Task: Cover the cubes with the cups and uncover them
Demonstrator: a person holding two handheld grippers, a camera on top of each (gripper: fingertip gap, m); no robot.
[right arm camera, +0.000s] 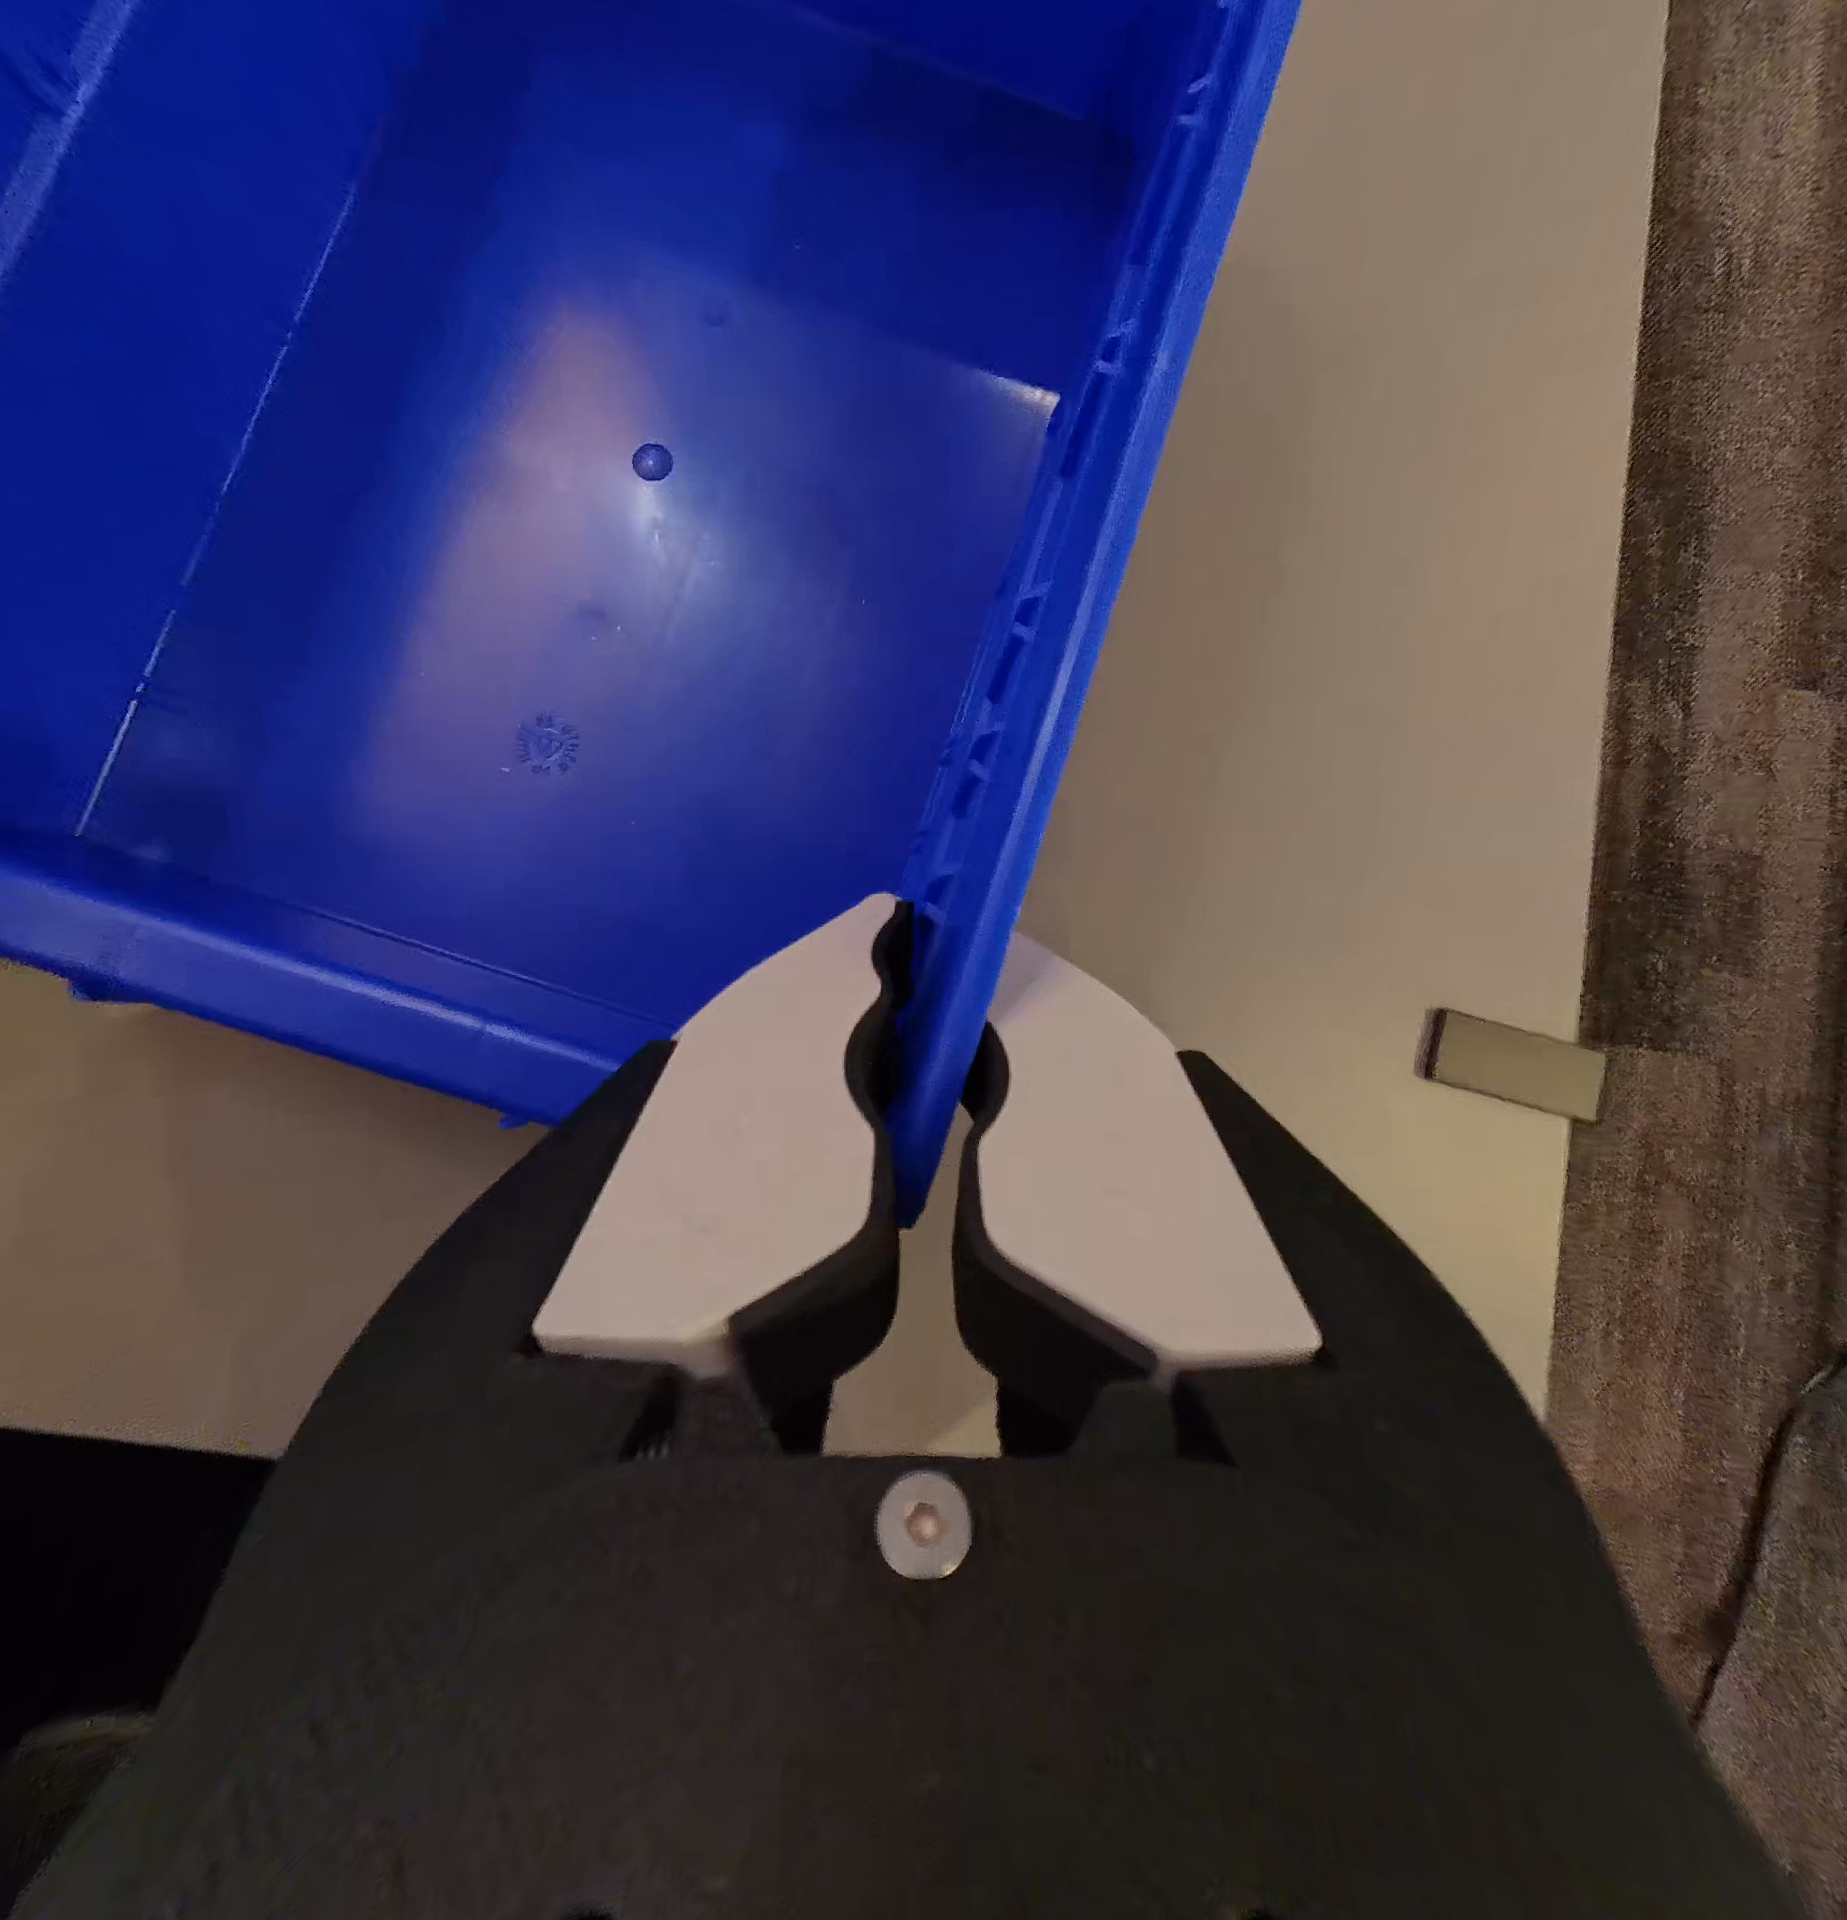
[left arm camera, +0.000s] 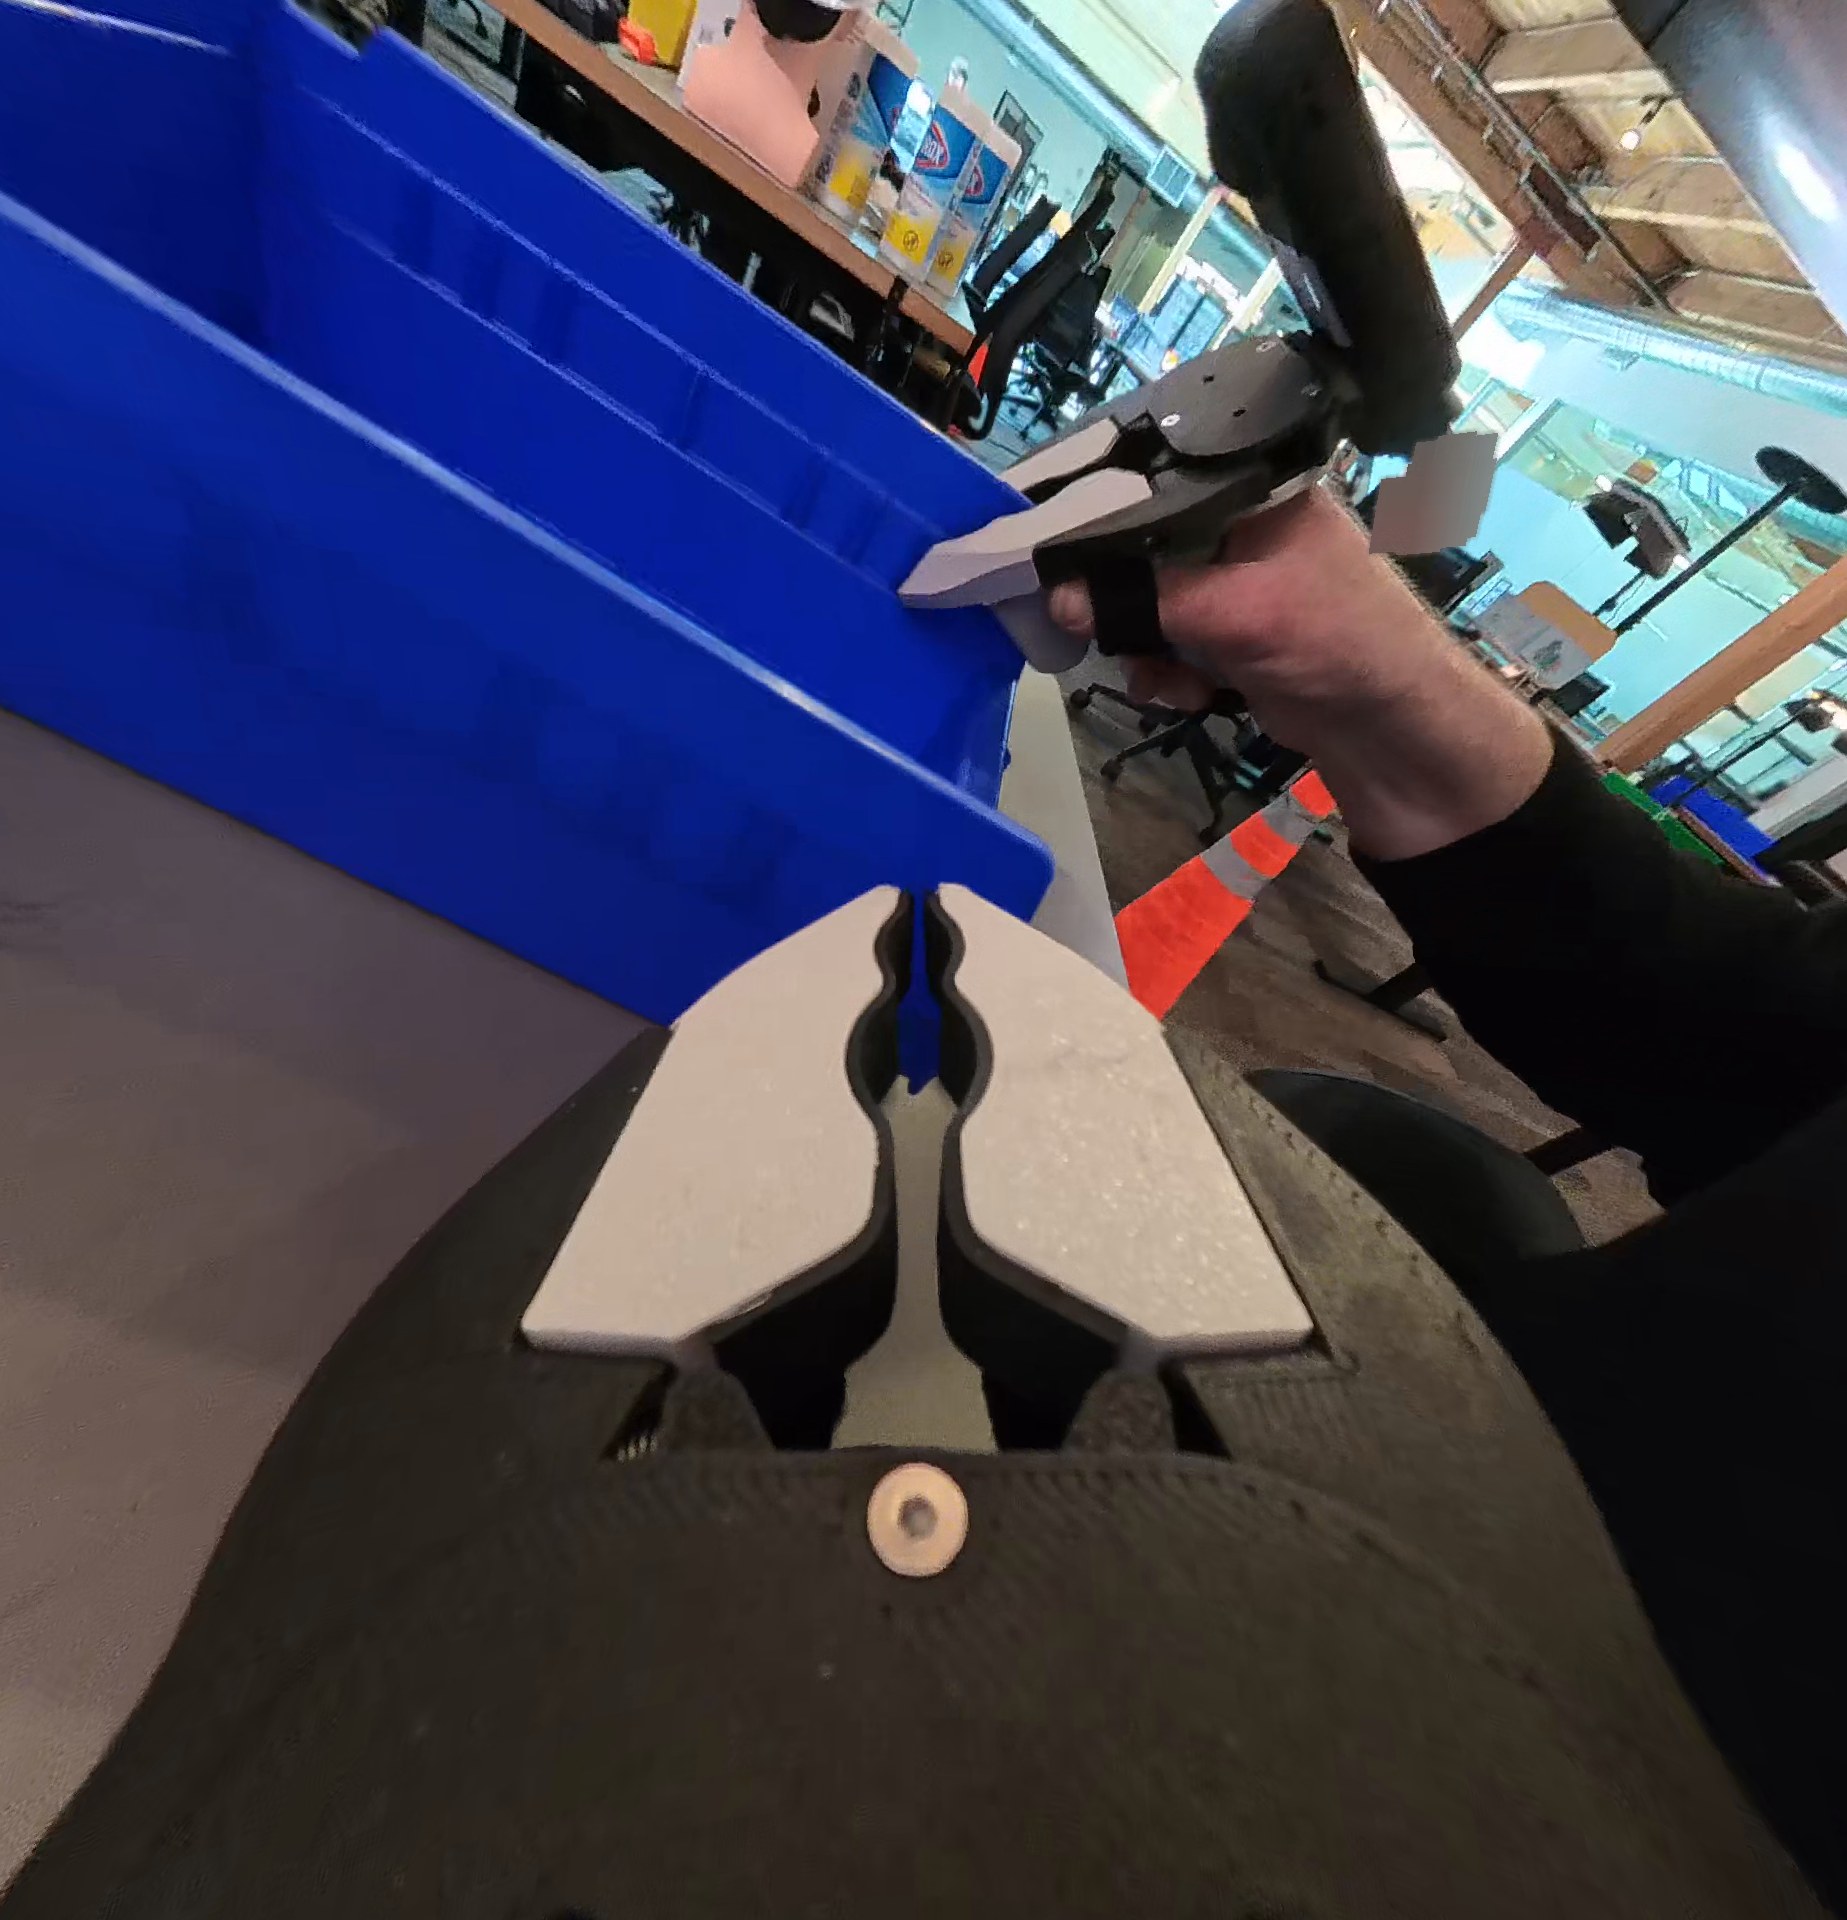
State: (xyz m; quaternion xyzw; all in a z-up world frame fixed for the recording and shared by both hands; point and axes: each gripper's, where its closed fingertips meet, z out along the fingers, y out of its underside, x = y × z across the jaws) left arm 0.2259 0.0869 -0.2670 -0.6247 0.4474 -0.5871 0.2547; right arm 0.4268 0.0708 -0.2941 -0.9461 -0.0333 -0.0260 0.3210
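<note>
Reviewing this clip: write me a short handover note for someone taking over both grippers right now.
Left gripper: shut on the near corner of the blue bin.
Right gripper: shut on the bin's side wall, at another corner; a hand holds it.
The bin is tilted, over the table. The part of its inside that the right wrist view shows is empty.
No cups or cubes show in either view, so I cannot tell what has been covered or uncovered.
Left to do: probably set the bin down and let go, then find the cups and cubes.
</note>
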